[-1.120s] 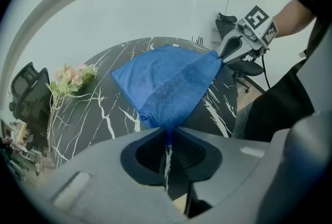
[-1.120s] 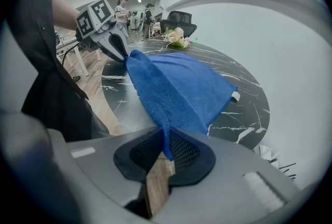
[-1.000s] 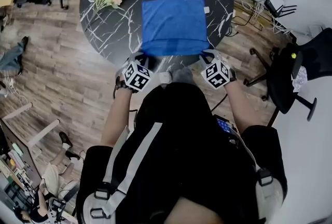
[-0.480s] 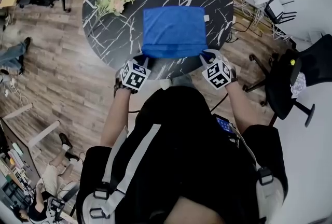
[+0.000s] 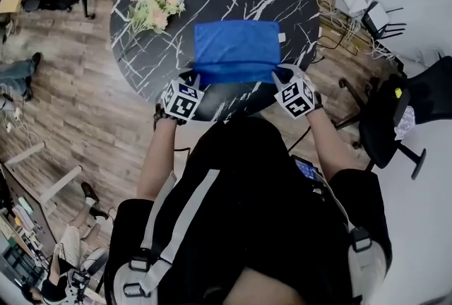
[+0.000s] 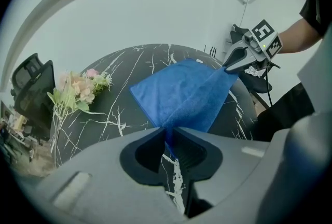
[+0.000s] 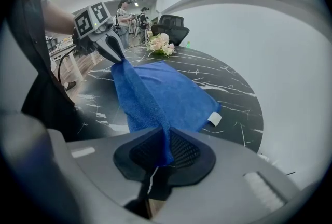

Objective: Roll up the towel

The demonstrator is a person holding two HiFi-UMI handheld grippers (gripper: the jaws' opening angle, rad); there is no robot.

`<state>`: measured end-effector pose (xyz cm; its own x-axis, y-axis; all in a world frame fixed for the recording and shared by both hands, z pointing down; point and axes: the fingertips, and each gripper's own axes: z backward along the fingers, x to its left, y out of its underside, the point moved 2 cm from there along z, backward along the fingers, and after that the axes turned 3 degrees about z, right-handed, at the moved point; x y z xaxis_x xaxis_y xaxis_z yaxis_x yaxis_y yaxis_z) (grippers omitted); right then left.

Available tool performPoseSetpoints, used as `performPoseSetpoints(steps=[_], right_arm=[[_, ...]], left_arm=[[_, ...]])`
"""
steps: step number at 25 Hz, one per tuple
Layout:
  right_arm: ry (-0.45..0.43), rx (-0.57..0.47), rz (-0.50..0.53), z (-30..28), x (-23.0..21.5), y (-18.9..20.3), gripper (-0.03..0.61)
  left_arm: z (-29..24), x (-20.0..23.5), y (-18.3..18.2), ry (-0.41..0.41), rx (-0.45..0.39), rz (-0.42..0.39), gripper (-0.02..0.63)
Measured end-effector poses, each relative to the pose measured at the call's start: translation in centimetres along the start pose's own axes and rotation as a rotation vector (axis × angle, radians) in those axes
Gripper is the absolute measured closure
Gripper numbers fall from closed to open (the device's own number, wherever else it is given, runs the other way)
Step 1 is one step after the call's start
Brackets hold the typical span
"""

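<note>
A blue towel [image 5: 236,49] lies on the round black marble table [image 5: 169,0], with its near edge lifted and folded over towards the far side. My left gripper [image 5: 195,78] is shut on the towel's near left corner [image 6: 168,137]. My right gripper [image 5: 277,75] is shut on the near right corner [image 7: 165,145]. In the left gripper view the towel [image 6: 181,93] stretches across to the right gripper [image 6: 231,65]. In the right gripper view the towel [image 7: 161,93] runs to the left gripper [image 7: 118,57]. A white label [image 7: 214,119] sticks out at the towel's far side.
A bunch of pale flowers [image 5: 152,0] lies on the table's left part. A black office chair [image 5: 402,99] stands to the right, and cables and boxes [image 5: 353,3] lie on the floor behind it. The person's body fills the lower head view.
Both grippers have moved away from the person over the table, carrying the towel's near edge up and over, so the visible towel is shorter than before.
</note>
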<state>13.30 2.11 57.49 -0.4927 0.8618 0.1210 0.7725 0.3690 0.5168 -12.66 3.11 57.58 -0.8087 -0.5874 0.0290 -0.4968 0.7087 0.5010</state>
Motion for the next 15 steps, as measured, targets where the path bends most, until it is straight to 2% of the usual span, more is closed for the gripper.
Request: performPoseSetpoints(steps=[3, 7, 15], right_arm=[[-0.01, 0.009, -0.002, -0.6, -0.6, -0.2, 0.515], [-0.024, 0.006, -0.029, -0.9, -1.4, -0.4, 0.46], [0.008, -0.022, -0.049, 0.0, -1.3, -0.9, 0.428]], left_arm=[[-0.5, 0.7, -0.5, -0.008, 0.001, 0.005, 0.543], [-0.8, 1.6, -1.1, -0.027, -0.013, 0.015, 0.509], [-0.1, 1.5, -0.7, -0.032, -0.053, 0.033, 0.491]])
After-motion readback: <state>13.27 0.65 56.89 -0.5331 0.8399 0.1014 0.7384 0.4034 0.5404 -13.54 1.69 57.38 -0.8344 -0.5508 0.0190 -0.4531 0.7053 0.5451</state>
